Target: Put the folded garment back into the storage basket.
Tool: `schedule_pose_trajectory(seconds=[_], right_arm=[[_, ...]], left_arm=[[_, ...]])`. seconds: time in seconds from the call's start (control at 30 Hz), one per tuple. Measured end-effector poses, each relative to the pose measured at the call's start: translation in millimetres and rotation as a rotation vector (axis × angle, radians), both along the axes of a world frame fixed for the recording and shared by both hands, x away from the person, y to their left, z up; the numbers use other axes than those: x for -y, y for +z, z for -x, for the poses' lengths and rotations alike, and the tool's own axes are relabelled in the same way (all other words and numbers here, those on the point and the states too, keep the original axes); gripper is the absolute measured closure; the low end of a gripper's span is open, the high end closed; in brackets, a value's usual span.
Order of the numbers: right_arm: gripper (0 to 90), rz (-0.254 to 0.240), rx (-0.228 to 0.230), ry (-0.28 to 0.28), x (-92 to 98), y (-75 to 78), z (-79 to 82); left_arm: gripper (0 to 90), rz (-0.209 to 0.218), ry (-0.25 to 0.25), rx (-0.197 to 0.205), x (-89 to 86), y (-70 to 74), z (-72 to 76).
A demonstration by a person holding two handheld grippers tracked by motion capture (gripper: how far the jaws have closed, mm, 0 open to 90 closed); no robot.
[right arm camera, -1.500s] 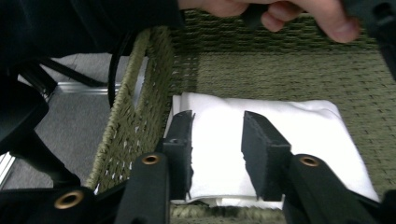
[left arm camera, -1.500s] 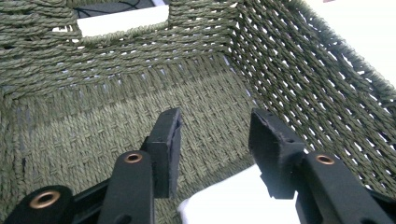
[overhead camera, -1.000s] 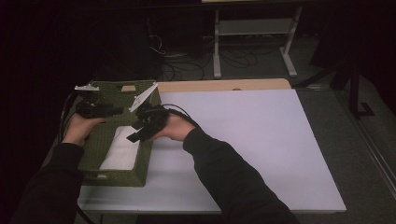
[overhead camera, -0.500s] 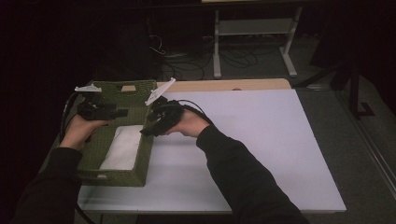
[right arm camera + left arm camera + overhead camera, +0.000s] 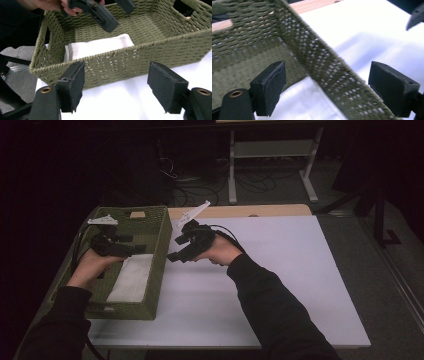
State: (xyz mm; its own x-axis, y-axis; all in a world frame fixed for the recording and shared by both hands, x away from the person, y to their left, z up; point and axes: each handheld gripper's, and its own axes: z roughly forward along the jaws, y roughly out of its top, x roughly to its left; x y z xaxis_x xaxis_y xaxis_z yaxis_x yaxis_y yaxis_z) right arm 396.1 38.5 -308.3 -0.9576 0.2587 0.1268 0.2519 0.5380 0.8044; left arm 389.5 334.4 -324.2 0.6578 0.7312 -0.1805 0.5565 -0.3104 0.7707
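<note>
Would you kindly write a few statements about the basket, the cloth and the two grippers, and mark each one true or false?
1. A folded white cloth lies inside the green woven basket. True.
2. The right gripper is clamped on the cloth. False: its jaws stand apart with nothing between them, outside the basket.
3. The left gripper is above the basket. True.
4. The basket stands at the table's right end. False: it is at the left end.
5. The left gripper's jaws are pressed shut. False: they are open.

White table (image 5: 280,285); green woven basket (image 5: 159,251) on it
</note>
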Motion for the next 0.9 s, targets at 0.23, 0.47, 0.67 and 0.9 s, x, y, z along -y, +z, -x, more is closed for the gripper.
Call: schedule_pose_trajectory(seconds=[0.23,0.47,0.67,0.9], right_arm=[[22.5,-0.007,-0.004,-0.048,20.3,-2.1,-0.7],[15.4,-0.006,0.018,-0.1,39.8,-1.0,3.3],[12.5,-0.027,0.01,-0.145,60.5,-2.1,4.8],[6.4,-0.005,0.007,-0.21,85.2,-14.4,10.3]], left_arm=[[11.6,0.017,-0.052,0.011,12.9,-1.6,10.2],[6.4,0.035,-0.087,0.021,24.5,1.7,18.5],[1.7,0.033,-0.131,0.009,33.5,3.6,25.2],[0.0,0.038,-0.157,0.004,42.7,2.8,30.9]])
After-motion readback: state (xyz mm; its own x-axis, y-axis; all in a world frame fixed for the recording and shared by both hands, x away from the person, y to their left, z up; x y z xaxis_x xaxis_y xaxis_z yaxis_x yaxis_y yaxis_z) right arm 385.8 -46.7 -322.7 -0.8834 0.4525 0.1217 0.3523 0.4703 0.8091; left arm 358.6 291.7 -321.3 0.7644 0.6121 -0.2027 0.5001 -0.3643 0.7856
